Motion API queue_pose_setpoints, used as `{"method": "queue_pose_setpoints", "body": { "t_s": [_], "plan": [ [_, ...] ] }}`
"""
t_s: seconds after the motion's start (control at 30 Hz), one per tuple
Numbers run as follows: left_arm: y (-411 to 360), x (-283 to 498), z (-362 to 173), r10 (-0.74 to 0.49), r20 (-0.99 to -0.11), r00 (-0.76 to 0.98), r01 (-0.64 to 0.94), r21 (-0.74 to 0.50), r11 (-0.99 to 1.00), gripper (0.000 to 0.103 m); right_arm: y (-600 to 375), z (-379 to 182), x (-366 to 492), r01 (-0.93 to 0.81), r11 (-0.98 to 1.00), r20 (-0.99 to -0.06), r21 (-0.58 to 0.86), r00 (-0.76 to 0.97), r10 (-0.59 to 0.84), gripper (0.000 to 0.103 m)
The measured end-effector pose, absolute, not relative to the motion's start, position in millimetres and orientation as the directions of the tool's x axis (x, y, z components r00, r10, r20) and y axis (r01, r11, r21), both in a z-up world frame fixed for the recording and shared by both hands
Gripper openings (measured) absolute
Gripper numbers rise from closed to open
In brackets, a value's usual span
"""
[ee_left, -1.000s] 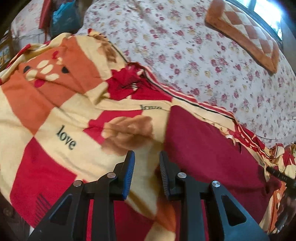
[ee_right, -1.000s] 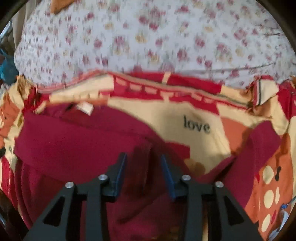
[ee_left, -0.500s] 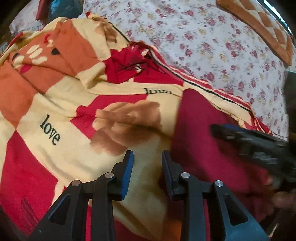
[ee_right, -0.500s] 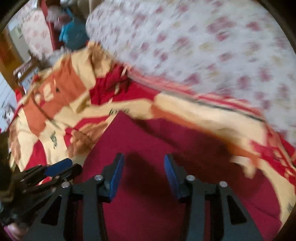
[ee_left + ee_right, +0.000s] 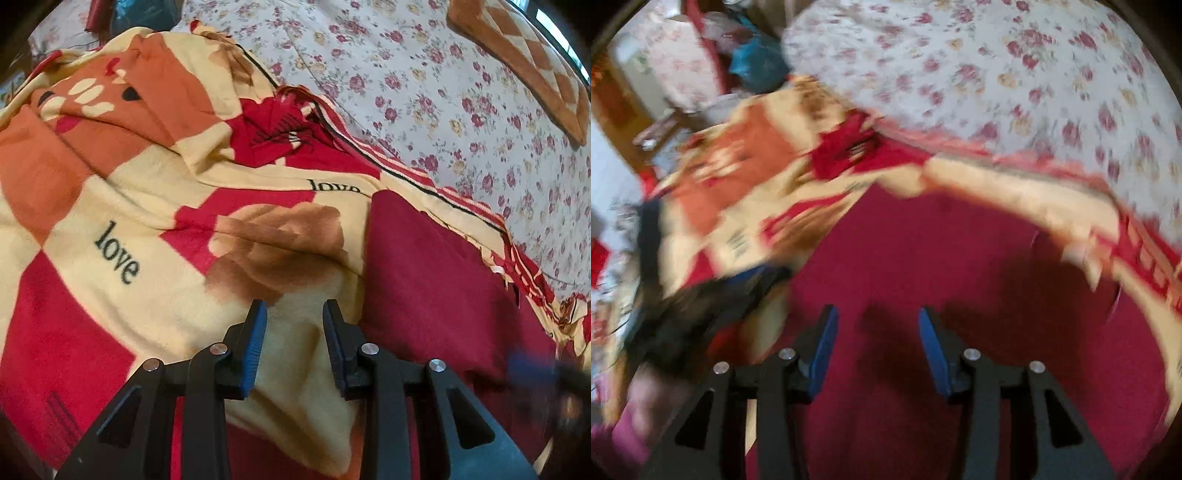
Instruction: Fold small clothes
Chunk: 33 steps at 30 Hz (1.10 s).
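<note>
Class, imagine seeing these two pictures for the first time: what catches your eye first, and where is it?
The loud red, orange and cream blanket printed with "love" fills the left view. The dark red garment lies on it to the right, and under the open right hand-held gripper. Behind both spreads a floral bedsheet.

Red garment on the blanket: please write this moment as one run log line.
left tongs: open, over blanket | right tongs: open, over red garment | garment: lying on blanket, not gripped

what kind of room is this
Most likely a bedroom: a bed with a floral sheet, a fleece blanket printed "love" spread over it, and a dark red garment laid out for folding.
</note>
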<state>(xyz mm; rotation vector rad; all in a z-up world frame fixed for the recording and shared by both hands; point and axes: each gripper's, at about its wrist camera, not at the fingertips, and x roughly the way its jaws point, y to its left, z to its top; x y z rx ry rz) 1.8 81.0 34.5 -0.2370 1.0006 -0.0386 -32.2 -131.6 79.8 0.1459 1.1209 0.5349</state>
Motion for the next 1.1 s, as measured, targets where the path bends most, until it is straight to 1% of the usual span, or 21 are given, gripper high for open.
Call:
{"method": "queue_pose_setpoints", "body": {
  "t_s": [0.1,0.23,0.27,0.33,0.4,0.47,0.53,0.6,0.67,0.73,0.83,0.9,1.0,1.07,1.1],
  "plan": [
    [85,-7,49,-0.138,-0.821,0.554,-0.078,-0.217,0.973,0.011,-128,76,-88,-0.379,0.829,-0.821,0.410,0.242,0.517,0.049],
    [87,-25,72,-0.118,-0.799,0.590,-0.061,-0.190,0.980,0.011,-127,62,-137,-0.373,0.807,-0.820,0.458,0.174,0.545,0.050],
    [87,-30,75,-0.115,-0.798,0.592,-0.055,-0.182,0.982,0.011,-124,59,-150,-0.383,0.809,-0.829,0.446,0.164,0.535,0.050],
    [88,-40,82,-0.107,-0.801,0.590,-0.042,-0.163,0.986,0.011,-122,64,-163,-0.399,0.828,-0.842,0.395,0.203,0.499,0.050],
    [92,-51,87,-0.102,-0.800,0.591,-0.037,-0.153,0.987,0.011,-122,81,-172,-0.399,0.840,-0.828,0.367,0.272,0.490,0.050],
    [97,-60,91,-0.107,-0.800,0.591,-0.040,-0.161,0.986,0.011,-120,97,-178,-0.417,0.816,-0.780,0.399,0.314,0.542,0.051],
    [102,-70,94,-0.109,-0.798,0.592,-0.052,-0.173,0.984,0.011,-113,100,-181,-0.427,0.794,-0.758,0.433,0.304,0.577,0.054],
    [106,-76,96,-0.109,-0.798,0.593,-0.062,-0.181,0.982,0.011,-94,90,-180,-0.425,0.812,-0.793,0.401,0.283,0.540,0.054],
    [110,-83,98,-0.116,-0.798,0.591,-0.064,-0.190,0.980,0.011,-82,75,-174,-0.372,0.880,-0.855,0.295,0.308,0.417,0.054],
    [115,-90,102,-0.116,-0.795,0.595,-0.064,-0.191,0.980,0.011,-82,74,-176,-0.354,0.899,-0.859,0.259,0.341,0.382,0.054],
    [125,-99,104,-0.097,-0.794,0.600,-0.075,-0.176,0.981,0.011,-93,78,-183,-0.348,0.895,-0.840,0.280,0.362,0.404,0.054],
    [133,-102,102,-0.097,-0.796,0.597,-0.093,-0.189,0.978,0.011,-96,84,-187,-0.356,0.887,-0.832,0.295,0.361,0.422,0.054],
    [138,-104,100,-0.104,-0.794,0.599,-0.115,-0.213,0.970,0.011,-82,86,-191,-0.425,0.836,-0.820,0.348,0.294,0.491,0.054],
    [137,-104,99,-0.115,-0.795,0.595,-0.117,-0.228,0.967,0.011,-70,82,-194,-0.430,0.838,-0.831,0.335,0.284,0.478,0.054],
    [135,-104,98,-0.126,-0.796,0.592,-0.111,-0.235,0.966,0.011,-60,75,-191,-0.420,0.856,-0.849,0.302,0.290,0.442,0.054]
  ]
}}
